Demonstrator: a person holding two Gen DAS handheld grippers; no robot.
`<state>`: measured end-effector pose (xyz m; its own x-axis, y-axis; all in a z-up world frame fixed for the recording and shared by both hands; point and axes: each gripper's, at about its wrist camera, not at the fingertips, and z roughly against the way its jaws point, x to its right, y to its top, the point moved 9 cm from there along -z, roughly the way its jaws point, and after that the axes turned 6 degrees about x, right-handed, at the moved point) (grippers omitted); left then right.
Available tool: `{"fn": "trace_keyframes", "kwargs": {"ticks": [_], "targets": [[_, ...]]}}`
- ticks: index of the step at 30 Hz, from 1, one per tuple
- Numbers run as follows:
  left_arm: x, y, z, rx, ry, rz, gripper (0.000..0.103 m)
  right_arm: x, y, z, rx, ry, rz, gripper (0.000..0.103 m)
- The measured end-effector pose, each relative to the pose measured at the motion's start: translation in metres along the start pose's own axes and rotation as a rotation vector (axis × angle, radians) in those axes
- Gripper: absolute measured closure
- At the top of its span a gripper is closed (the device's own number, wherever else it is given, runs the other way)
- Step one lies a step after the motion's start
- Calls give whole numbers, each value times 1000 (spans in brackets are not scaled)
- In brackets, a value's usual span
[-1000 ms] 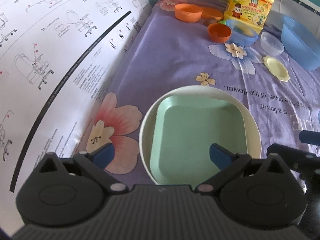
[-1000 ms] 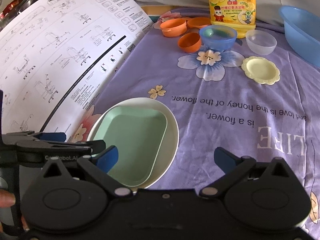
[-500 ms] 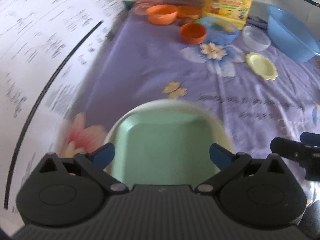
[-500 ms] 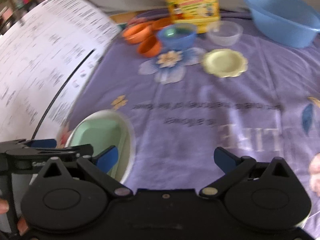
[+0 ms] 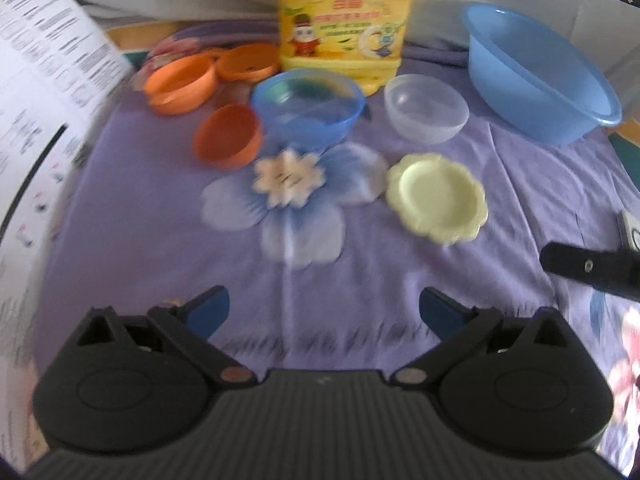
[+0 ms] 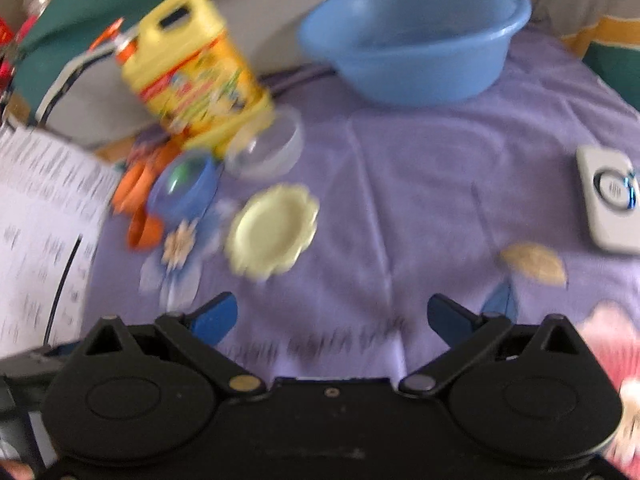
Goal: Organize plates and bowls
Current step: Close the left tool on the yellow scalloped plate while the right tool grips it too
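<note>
- My left gripper (image 5: 323, 312) is spread wide, blue fingertips well apart, holding nothing and hovering over the bare purple cloth (image 5: 160, 240).
- My right gripper (image 6: 332, 318) is just as wide open and empty, also above the cloth; one of its dark arms pokes into the left view at the right edge.
- The pale yellow scalloped plate (image 5: 437, 197) lies flat on the cloth ahead of both grippers, touching neither.
- Behind it stand a clear bowl (image 5: 426, 107) and a small blue bowl (image 5: 308, 109), with an orange cup (image 5: 227, 136) just beside the blue one and more orange dishes (image 5: 180, 85) further back.
- A big blue basin (image 5: 536, 72) sits at the far right, apart from the rest.
- The yellow detergent jug (image 5: 345, 20) carries a label with a cartoon figure; its writing is too blurred to read.
- The white instruction sheet (image 5: 36, 92) on the left shows printed lines, unreadable here.
- A white device (image 6: 608, 196) lies on the cloth at the right.
</note>
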<state>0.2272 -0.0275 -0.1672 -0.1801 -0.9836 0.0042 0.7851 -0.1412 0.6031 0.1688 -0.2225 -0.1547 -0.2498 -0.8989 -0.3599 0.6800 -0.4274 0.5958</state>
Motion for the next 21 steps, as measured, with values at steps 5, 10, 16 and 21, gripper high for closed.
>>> {"fn": "trace_keyframes", "kwargs": {"ticks": [5,10,16,21], "targets": [[20,22,-32,14,5,5,3,3,32,-26,27,43,-13,31],[34,34,-56,15,-22,38,14,1,46,-60,1,79,-21,55],[37,35,-75,11,-44,76,30,-3,42,-84,-30,101,-15,62],[46,38,-75,40,-56,33,45,-6,35,-87,-19,104,-3,72]]}}
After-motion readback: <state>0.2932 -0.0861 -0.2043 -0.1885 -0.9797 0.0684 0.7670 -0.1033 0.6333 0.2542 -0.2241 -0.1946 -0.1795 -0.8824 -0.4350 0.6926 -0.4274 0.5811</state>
